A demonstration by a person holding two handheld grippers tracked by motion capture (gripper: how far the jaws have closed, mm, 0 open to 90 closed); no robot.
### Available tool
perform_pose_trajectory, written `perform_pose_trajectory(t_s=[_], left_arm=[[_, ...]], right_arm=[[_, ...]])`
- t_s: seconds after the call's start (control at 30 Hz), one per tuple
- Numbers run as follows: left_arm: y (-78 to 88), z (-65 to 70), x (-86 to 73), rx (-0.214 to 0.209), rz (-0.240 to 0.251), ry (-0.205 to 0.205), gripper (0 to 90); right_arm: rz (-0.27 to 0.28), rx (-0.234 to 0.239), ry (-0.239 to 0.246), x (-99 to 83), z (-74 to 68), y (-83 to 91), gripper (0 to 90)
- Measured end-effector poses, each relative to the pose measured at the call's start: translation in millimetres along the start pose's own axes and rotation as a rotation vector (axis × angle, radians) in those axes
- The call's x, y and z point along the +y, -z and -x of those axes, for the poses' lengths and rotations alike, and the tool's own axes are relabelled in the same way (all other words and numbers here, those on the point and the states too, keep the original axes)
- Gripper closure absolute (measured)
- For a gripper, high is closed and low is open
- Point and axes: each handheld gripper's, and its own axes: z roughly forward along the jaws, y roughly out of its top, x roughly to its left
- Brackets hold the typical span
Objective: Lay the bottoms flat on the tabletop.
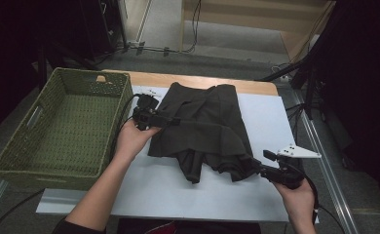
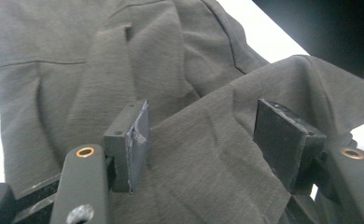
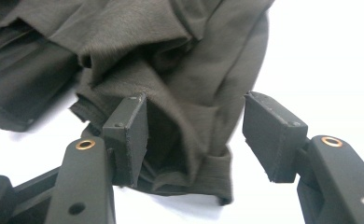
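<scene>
Dark garment [image 1: 205, 131] spread on the white-covered counter [image 1: 271, 122], partly folded: upper part flat and smooth, lower edge bunched and rumpled toward the person. Left hand-held gripper [image 1: 171, 120] at the garment's left edge, jaws apart, cloth lying under and between the pads [image 2: 138, 140] but not pinched. Right hand-held gripper [image 1: 256, 168] at the lower right corner of the cloth, jaws likewise apart, a folded hem [image 3: 203, 172] sitting loosely between them, no pad pressing on it. Nothing held by either tool, then.

Green woven basket [image 1: 61, 129] well off to the left of the left hand-held gripper, nothing inside as far as visible.

Judged from this: folding begun but not finished. One fold apparently laid over, still loose and uneven at the near edge. Left to do, probably: tidying the bunched hem, another fold or two for a compact shape, then likely into the basket.
</scene>
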Motion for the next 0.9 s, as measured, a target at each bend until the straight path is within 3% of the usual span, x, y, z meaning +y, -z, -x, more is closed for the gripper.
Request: perform_pose_trajectory(t_s=[0.13, 0.27, 0.4, 0.47, 0.53, 0.73, 0.9], left_arm=[[-6.1, 5.3, -1.1, -0.020, -0.014, -0.014, 37.0], [-13.0, 8.7, -3.1, -0.033, -0.022, -0.025, 37.0], [-17.6, 11.0, -5.1, -0.036, -0.027, -0.034, 37.1], [-19.8, 12.6, -6.3, -0.039, -0.031, -0.039, 37.1], [-21.8, 14.4, -7.3, -0.041, -0.039, -0.046, 37.1], [-24.0, 22.5, -9.3, -0.055, -0.047, -0.063, 37.0], [-27.3, 35.6, -10.6, -0.080, -0.065, -0.095, 37.1]], right_arm=[[-0.051, 0.019, 0.038, -5.0, -4.3, -20.3, 39.8], [-0.101, 0.039, 0.034, -8.1, -3.7, -41.5, 46.1], [-0.155, 0.093, 0.010, -8.3, -6.6, -54.6, 73.9], [-0.170, 0.140, 0.004, -7.2, -12.5, -54.7, 82.3], [-0.173, 0.165, 0.034, -5.1, -21.9, -50.8, 84.7], [-0.106, 0.198, 0.086, 2.7, -51.3, -25.4, 84.9], [-0.071, 0.213, 0.121, 3.7, -65.8, -14.7, 83.1]])
